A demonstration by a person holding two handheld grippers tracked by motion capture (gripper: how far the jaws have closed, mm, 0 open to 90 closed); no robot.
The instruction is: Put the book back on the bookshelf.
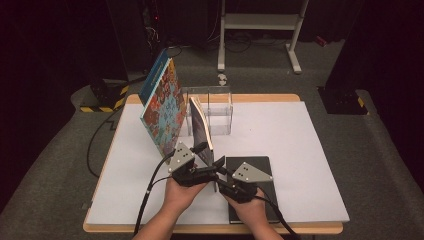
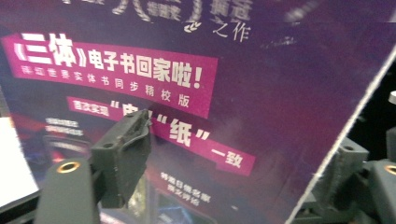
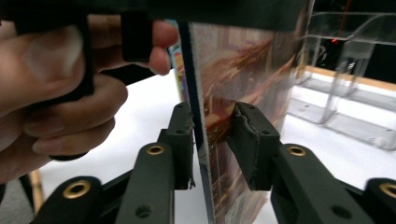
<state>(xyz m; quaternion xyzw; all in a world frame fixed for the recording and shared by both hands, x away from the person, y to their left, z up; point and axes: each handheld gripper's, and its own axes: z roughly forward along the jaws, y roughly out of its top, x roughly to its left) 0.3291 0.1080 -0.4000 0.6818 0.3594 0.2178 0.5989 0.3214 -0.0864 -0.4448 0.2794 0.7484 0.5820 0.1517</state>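
books: I count three. One thin paperback with a dark purple back cover and magenta banners (image 2: 261,93), stood on edge between my hands; one big flat book with a blue-and-orange patterned cover (image 1: 162,107), tilted upright at the left of the table; one matte black rectangular notebook (image 1: 257,167), flat on the table under my right hand.
stand: one clear acrylic book holder (image 1: 220,107), glossy, with see-through walls, at the back of the table just behind the thin paperback.
table: one, with a smooth white top (image 1: 300,150) and a light wood rim.
tongs: two, both black plastic with rough-looking pads and brass-coloured screw inserts, and each has a grey three-cornered plate on top.
left tongs (image 1: 202,167): jaws spread wide, nothing clamped. In my left gripper view, one pad floats in front of the purple cover and the other sits past the book's edge.
right tongs (image 3: 212,140): jaws straddling the paperback's lower edge. The left pad is right up against it, the right pad looks a touch off the picture side, so honestly I can't tell if it's truly pinched.
paperback edge: thin, whitish, slightly frayed.
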